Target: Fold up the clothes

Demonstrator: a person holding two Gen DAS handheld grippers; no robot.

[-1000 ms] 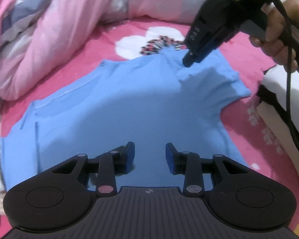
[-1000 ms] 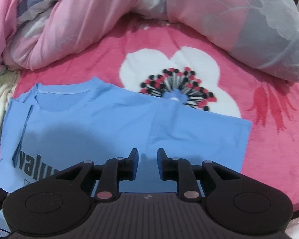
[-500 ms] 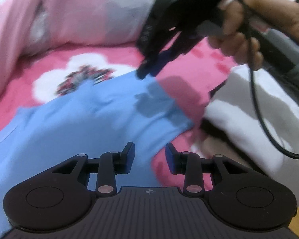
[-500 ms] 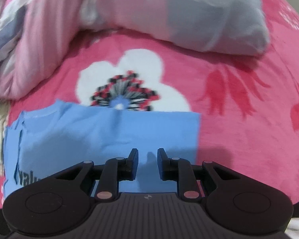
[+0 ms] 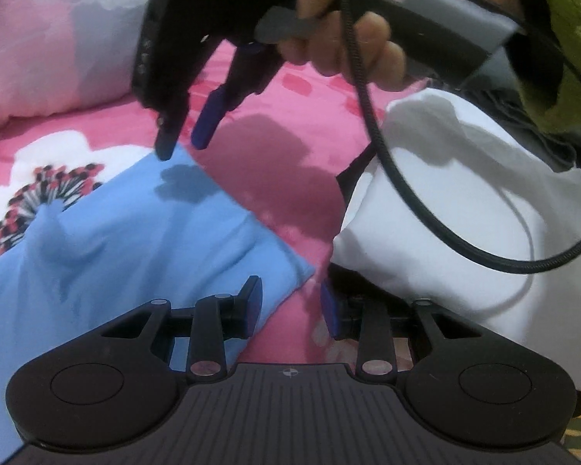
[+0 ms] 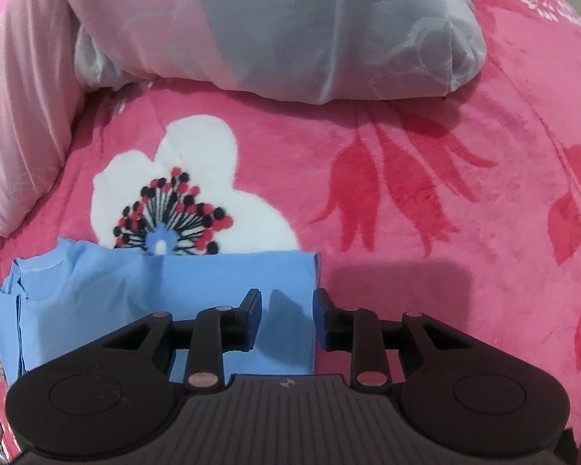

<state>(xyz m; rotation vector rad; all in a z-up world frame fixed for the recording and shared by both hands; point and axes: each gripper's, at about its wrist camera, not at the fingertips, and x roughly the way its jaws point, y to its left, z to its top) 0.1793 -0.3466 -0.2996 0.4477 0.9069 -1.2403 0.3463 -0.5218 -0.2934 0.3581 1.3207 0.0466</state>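
My blue shirt (image 6: 166, 290) lies folded on the pink blanket (image 6: 426, 232). Right gripper (image 6: 286, 316) is opening, empty, over its right edge; left gripper (image 5: 290, 306) gapes empty at the near corner (only its view shows white cloth (image 5: 464, 232)).

shirt (image 6: 97, 302) flat on blanket (image 6: 426, 193), quilt (image 6: 290, 27) behind, white bundle (image 5: 464, 213) right
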